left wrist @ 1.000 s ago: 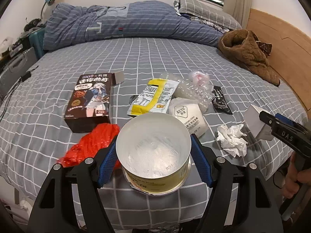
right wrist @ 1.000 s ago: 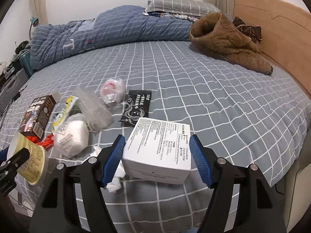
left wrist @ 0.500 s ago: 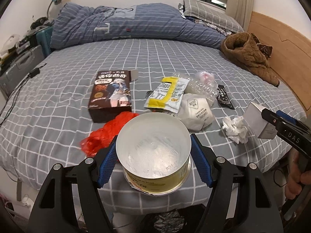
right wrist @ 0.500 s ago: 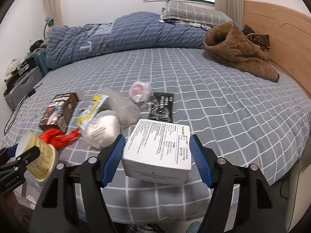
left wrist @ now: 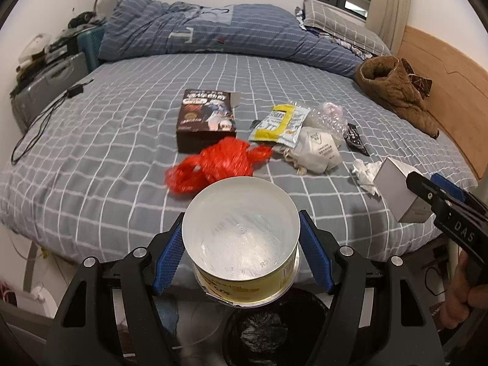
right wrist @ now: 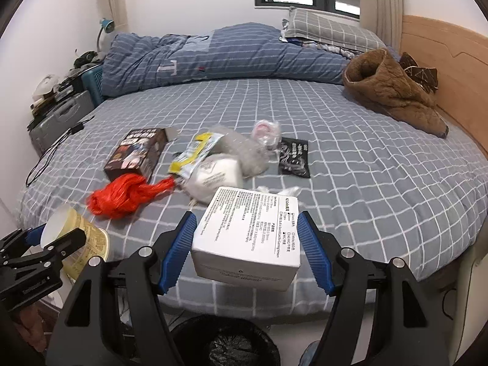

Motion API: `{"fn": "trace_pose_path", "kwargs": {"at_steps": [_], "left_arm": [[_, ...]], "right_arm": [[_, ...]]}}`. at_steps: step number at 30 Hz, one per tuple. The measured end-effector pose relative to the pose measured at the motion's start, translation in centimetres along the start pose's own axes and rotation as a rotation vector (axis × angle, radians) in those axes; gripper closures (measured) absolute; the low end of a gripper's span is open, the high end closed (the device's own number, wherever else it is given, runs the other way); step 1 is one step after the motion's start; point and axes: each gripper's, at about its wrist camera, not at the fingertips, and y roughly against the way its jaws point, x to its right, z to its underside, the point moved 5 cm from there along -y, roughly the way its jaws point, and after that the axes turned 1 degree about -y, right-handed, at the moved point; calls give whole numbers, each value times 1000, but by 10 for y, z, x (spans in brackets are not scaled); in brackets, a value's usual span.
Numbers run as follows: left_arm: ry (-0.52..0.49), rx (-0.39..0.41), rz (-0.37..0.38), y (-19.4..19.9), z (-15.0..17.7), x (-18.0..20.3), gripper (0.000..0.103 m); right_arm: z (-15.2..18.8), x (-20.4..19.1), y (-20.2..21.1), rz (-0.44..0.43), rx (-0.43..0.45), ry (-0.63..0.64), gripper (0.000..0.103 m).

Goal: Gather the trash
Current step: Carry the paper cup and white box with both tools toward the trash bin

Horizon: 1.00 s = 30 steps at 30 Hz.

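Left wrist view: left claw [left wrist: 241,244] clenched on a round yellow-labelled paper tub with a white inside [left wrist: 241,238], blue pads pressed to both its sides, low in the centre of the frame. Directly below the tub, at the bottom edge, a dark bin lined with a black bag [left wrist: 262,332]. Above the tub, spread over the grey checked bed sheet [left wrist: 106,152]: a crumpled red plastic bag [left wrist: 213,164], a dark brown snack box with a printed figure [left wrist: 207,119] just behind it, a yellow and white foil wrapper [left wrist: 280,123] to the right, clear bubble wrap [left wrist: 326,116], a white folded face mask [left wrist: 320,151], a small black sachet [left wrist: 355,138] and a wad of white tissue [left wrist: 364,172]. At the right edge, right claw [left wrist: 427,192] gripping a white cardboard box [left wrist: 396,189], with a hand [left wrist: 460,299] on its handle below. Right wrist view: right claw [right wrist: 247,250] clenched on the same white cardboard box [right wrist: 247,238], printed face up, tilted, in the lower centre, held off the bed's near edge. Below it, at the bottom edge, the black-lined bin [right wrist: 225,344]. At the lower left, left claw [right wrist: 52,238] holding the paper tub [right wrist: 79,231]. In mid-frame on the sheet [right wrist: 381,183], the red bag [right wrist: 128,195], the snack box [right wrist: 134,152], the wrapper [right wrist: 195,152], the mask [right wrist: 216,174], the bubble wrap [right wrist: 247,152] and the black sachet [right wrist: 294,157]. At the upper right, a brown fleece garment [right wrist: 393,91] against the wooden headboard [right wrist: 451,61].
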Motion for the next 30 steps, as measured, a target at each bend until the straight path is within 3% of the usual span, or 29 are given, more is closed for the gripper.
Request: {"fn": "trace_pose_path", "kwargs": {"at_steps": [16, 30], "left_arm": [[39, -66, -5, 27, 58, -3, 34], [45, -96, -28, 56, 86, -2, 34]], "right_arm": [[54, -17, 38, -13, -49, 28, 37], [88, -27, 63, -17, -87, 32, 37]]}}
